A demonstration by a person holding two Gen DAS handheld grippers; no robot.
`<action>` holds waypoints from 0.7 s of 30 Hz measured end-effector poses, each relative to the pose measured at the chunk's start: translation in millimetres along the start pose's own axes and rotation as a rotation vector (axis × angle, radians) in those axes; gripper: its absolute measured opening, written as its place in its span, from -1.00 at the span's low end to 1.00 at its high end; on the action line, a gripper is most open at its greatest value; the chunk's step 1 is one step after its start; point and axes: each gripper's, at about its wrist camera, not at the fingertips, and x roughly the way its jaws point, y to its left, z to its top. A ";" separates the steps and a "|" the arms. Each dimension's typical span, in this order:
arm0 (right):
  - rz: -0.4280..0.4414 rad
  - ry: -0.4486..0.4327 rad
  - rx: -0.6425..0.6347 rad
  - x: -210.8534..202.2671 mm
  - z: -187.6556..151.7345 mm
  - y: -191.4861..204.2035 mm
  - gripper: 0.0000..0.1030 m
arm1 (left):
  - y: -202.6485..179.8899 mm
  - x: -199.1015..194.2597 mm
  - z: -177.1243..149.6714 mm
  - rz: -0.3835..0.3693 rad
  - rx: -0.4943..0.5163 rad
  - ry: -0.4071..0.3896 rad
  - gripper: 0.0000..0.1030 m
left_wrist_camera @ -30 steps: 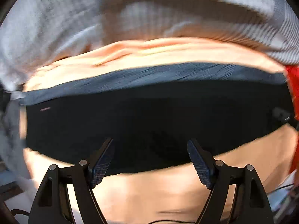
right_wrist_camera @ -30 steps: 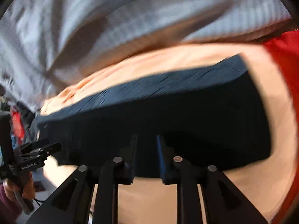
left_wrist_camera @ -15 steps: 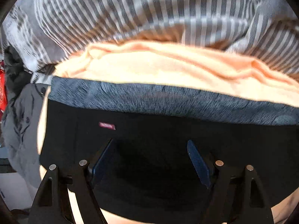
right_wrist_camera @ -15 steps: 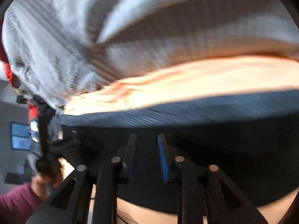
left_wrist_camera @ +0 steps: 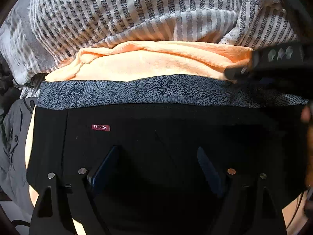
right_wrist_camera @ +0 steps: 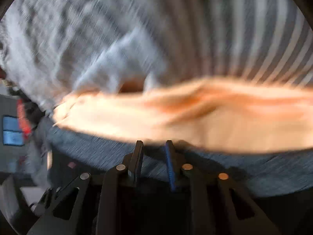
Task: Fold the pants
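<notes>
Black pants (left_wrist_camera: 156,133) with a red "FASHION" tag (left_wrist_camera: 100,127) lie folded on top of a blue-grey patterned garment (left_wrist_camera: 156,92), over an orange cloth (left_wrist_camera: 148,62). My left gripper (left_wrist_camera: 158,154) hovers over the black pants, jaws wide open and empty. In the blurred right wrist view, my right gripper (right_wrist_camera: 154,146) sits over the blue-grey band (right_wrist_camera: 93,152) at the edge of the orange cloth (right_wrist_camera: 195,121), jaws narrowly apart with no cloth between them. The right gripper's body also shows at the right edge of the left wrist view (left_wrist_camera: 273,64).
A grey-and-white striped blanket (left_wrist_camera: 137,13) is bunched behind the orange cloth. A dark grey garment (left_wrist_camera: 11,141) lies at the left. A hand (left_wrist_camera: 308,146) shows at the right edge.
Both grippers moved forward toward the striped blanket. The left settled over the black pants near the tag. The right swept from the black pants to the blue-grey band's edge, still in motion.
</notes>
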 end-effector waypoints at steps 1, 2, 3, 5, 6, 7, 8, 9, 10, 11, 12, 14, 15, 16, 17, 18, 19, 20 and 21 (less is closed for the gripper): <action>0.012 -0.007 0.000 -9.5 -0.2 -1.1 -0.50 | -3.2 -9.7 3.6 -0.010 -0.004 0.012 0.63; 0.010 -0.016 -0.011 -22.2 -3.6 -2.9 -0.48 | 2.0 -17.8 8.3 -0.036 -0.023 -0.002 0.62; -0.013 -0.024 -0.027 -36.4 -10.4 -5.6 -0.47 | 5.3 -25.2 14.5 -0.042 -0.037 -0.024 0.62; -0.070 -0.028 -0.058 -57.4 -29.2 -12.4 -0.44 | 13.2 -31.2 25.2 -0.024 -0.049 -0.068 0.62; -0.110 -0.019 -0.073 -66.3 -44.3 -20.5 -0.43 | 18.0 -26.0 31.1 0.011 -0.053 -0.069 0.62; -0.146 -0.006 -0.079 -66.5 -52.1 -23.5 -0.37 | 24.6 -13.9 37.1 0.049 -0.064 -0.041 0.62; -0.198 0.015 -0.077 -65.9 -62.2 -32.7 -0.33 | 32.0 -1.9 41.1 0.062 -0.084 -0.012 0.63; -0.250 0.043 -0.057 -67.9 -74.2 -50.3 -0.33 | 43.3 9.8 45.5 0.035 -0.121 0.004 0.78; -0.219 0.035 -0.013 -75.1 -85.8 -66.2 -0.37 | 51.1 12.3 49.3 0.025 -0.145 -0.011 0.85; -0.169 0.002 0.031 -87.4 -94.9 -74.3 -0.37 | 56.8 13.3 53.6 0.032 -0.153 -0.012 0.85; -0.162 0.001 0.064 -96.1 -103.6 -77.8 -0.37 | 60.1 12.1 57.1 0.033 -0.152 0.000 0.85; -0.079 -0.001 0.115 -107.2 -121.8 -79.1 -0.32 | 62.9 2.1 58.6 0.061 -0.135 0.006 0.84; 0.000 0.015 0.142 -107.8 -133.5 -75.9 -0.29 | 63.8 -5.3 55.7 0.058 -0.122 0.019 0.84; 0.063 0.035 0.161 -104.7 -143.0 -71.1 -0.19 | 63.2 -13.3 49.7 0.026 -0.110 0.030 0.84; 0.118 0.056 0.181 -99.4 -152.8 -66.6 -0.12 | 62.3 -23.1 40.3 -0.024 -0.088 0.045 0.84; 0.172 0.081 0.202 -92.1 -164.5 -59.5 -0.11 | 60.1 -29.8 32.1 -0.038 -0.069 0.055 0.84; 0.217 0.108 0.215 -83.0 -174.5 -52.1 -0.09 | 59.6 -34.8 21.5 -0.039 -0.045 0.068 0.84; 0.246 0.127 0.222 -74.7 -180.8 -46.6 -0.09 | 60.5 -37.6 11.2 -0.034 -0.029 0.079 0.84; 0.272 0.144 0.230 -61.9 -189.6 -37.4 -0.09 | 60.7 -36.1 -0.2 -0.023 -0.015 0.097 0.84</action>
